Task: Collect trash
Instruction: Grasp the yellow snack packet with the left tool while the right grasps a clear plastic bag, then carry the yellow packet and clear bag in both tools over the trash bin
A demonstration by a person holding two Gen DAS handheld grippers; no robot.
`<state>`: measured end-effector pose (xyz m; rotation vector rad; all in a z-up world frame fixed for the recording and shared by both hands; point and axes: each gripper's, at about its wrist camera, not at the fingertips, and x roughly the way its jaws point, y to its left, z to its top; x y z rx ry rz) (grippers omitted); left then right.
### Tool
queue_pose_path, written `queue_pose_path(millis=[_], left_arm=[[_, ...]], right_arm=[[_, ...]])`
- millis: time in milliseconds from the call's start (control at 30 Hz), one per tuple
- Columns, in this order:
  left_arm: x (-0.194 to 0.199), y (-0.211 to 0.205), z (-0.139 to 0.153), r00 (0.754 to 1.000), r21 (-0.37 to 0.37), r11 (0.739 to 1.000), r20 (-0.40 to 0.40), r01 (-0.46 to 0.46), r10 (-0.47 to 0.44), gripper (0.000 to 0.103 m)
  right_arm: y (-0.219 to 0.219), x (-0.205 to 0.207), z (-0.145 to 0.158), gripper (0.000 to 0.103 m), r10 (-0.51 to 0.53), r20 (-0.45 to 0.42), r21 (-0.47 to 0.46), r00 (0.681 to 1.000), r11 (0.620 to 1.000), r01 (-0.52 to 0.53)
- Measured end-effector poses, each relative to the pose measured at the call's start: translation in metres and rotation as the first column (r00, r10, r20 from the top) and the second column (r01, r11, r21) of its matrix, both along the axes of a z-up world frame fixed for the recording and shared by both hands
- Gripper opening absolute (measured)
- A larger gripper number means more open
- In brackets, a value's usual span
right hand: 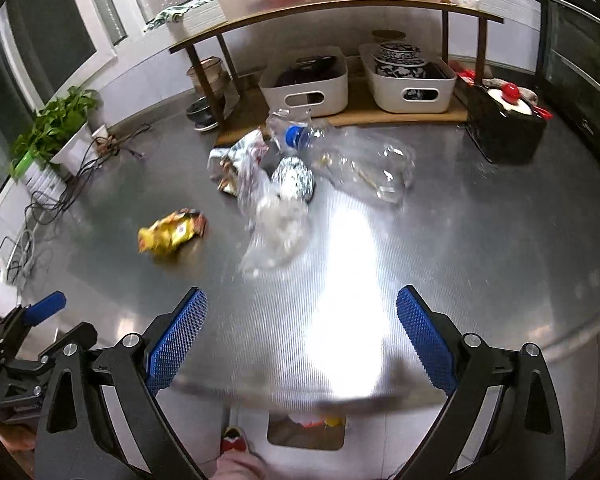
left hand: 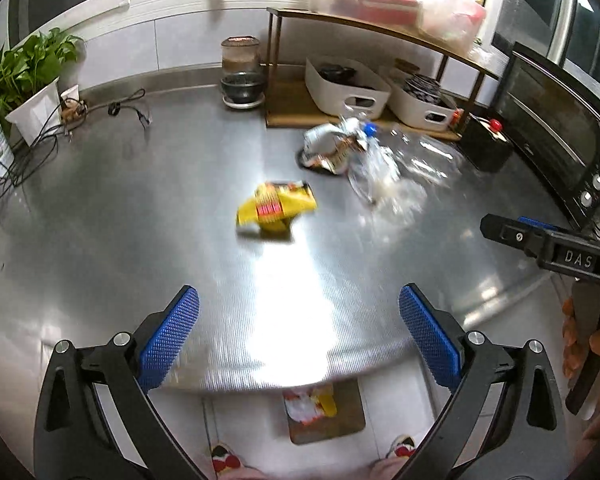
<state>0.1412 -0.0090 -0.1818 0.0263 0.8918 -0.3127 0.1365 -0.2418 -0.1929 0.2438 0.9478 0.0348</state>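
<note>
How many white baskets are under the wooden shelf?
2. One white basket sits on the left under the shelf, holding dark things; the other white basket sits beside it on the right, holding patterned bowls.

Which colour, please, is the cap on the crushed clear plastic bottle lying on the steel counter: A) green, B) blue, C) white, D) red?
B: the crushed clear plastic bottle on the steel counter carries a blue cap at its neck.

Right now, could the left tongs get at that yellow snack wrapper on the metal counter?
Probably yes. The left tongs stand open and empty, and the yellow snack wrapper lies alone on bare counter ahead of them, apart from the crushed bottle pile. Nothing lies between; they would need to come down to it.
</note>
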Motion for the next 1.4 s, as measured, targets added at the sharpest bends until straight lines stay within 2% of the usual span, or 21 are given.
queue_pose_path(millis=[300, 533, 633, 667, 700, 767, 833, 867, 1033, 1400], left_arm=[[0.067, -0.006, -0.015, 0.999, 0.016, 0.999, -0.01, -0.038, 0.038, 0.095], [0.104, -0.014, -0.04, 0.998, 0.039, 0.999, -0.052, -0.037, 0.039, 0.092], [0.113, -0.016, -0.047, 0.997, 0.035, 0.999, -0.067, -0.02, 0.022, 0.083], [0.116, -0.017, -0.049, 0.997, 0.035, 0.999, -0.072, -0.011, 0.014, 0.076], [0.118, -0.018, -0.051, 0.997, 0.032, 1.0, -0.082, -0.001, 0.003, 0.068], [0.122, -0.02, -0.056, 0.994, 0.021, 1.0, -0.108, 0.017, -0.015, 0.061], [0.123, -0.021, -0.057, 0.994, 0.015, 0.999, -0.109, 0.029, -0.027, 0.056], [0.122, -0.021, -0.057, 0.993, 0.015, 0.999, -0.109, 0.037, -0.035, 0.05], [0.115, -0.022, -0.054, 0.994, 0.011, 0.999, -0.1, 0.044, -0.043, 0.042], [0.062, -0.014, -0.045, 0.993, 0.013, 0.999, -0.112, 0.042, -0.04, 0.037]], right_arm=[[0.009, 0.056, -0.03, 0.095, 0.032, -0.046, -0.017, 0.998, 0.999, -0.033], [0.007, 0.08, -0.051, 0.08, 0.035, -0.091, 0.021, 0.995, 0.999, -0.033], [0.01, 0.085, -0.057, 0.077, 0.048, -0.101, 0.026, 0.994, 0.999, -0.045], [0.01, 0.086, -0.058, 0.075, 0.052, -0.102, 0.026, 0.993, 0.998, -0.05], [0.011, 0.087, -0.059, 0.066, 0.057, -0.104, 0.031, 0.993, 0.998, -0.054], [0.011, 0.089, -0.064, 0.05, 0.068, -0.121, 0.053, 0.99, 0.997, -0.062], [0.012, 0.089, -0.066, 0.037, 0.082, -0.132, 0.061, 0.988, 0.995, -0.074], [0.012, 0.087, -0.067, 0.032, 0.087, -0.134, 0.059, 0.987, 0.995, -0.08], [0.009, 0.074, -0.063, 0.014, 0.097, -0.125, 0.057, 0.987, 0.994, -0.09], [0.011, 0.019, -0.043, 0.01, 0.125, -0.091, 0.08, 0.988, 0.99, -0.118]])
